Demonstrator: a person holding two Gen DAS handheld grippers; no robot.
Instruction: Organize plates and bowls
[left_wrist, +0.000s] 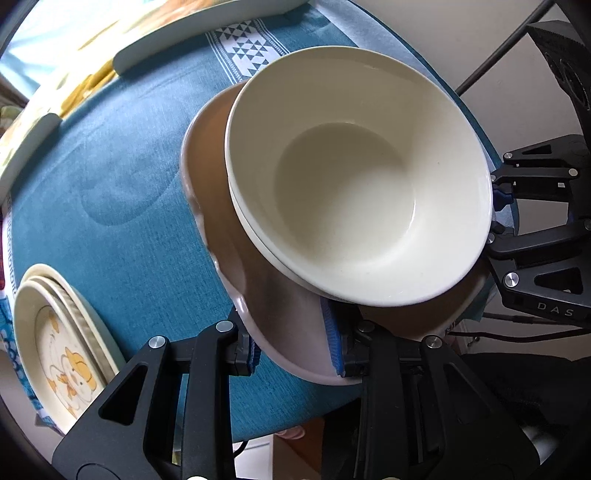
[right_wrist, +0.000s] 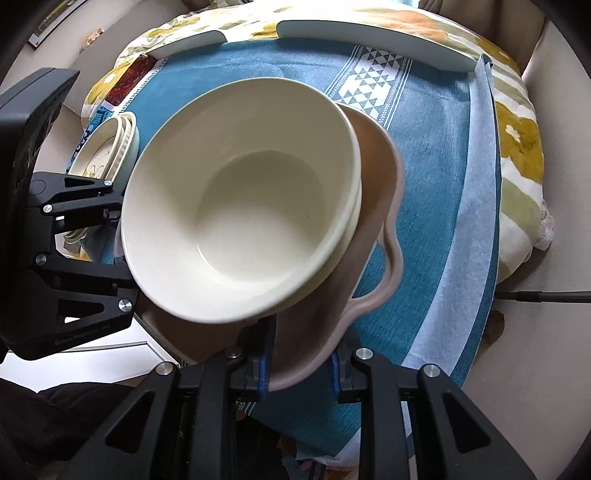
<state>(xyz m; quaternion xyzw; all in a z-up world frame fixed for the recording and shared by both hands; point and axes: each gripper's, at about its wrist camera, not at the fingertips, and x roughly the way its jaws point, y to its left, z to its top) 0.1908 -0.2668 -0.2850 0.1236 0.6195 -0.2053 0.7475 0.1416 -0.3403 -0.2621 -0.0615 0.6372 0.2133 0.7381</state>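
Observation:
A pink-brown plate with a wavy rim (left_wrist: 221, 229) (right_wrist: 384, 221) is held tilted above the blue tablecloth, with stacked cream bowls (left_wrist: 354, 177) (right_wrist: 240, 199) sitting in it. My left gripper (left_wrist: 295, 354) is shut on the plate's near rim. My right gripper (right_wrist: 299, 369) is shut on the plate's opposite rim; it also shows at the right of the left wrist view (left_wrist: 498, 206). The left gripper shows at the left of the right wrist view (right_wrist: 114, 229).
A stack of cream plates with a cartoon print (left_wrist: 62, 350) (right_wrist: 107, 147) lies at the table's left edge. White curved table-edge pieces (left_wrist: 177, 44) (right_wrist: 369, 40) lie at the far side. The blue cloth (left_wrist: 129, 184) covers a floral tablecloth (right_wrist: 517, 140).

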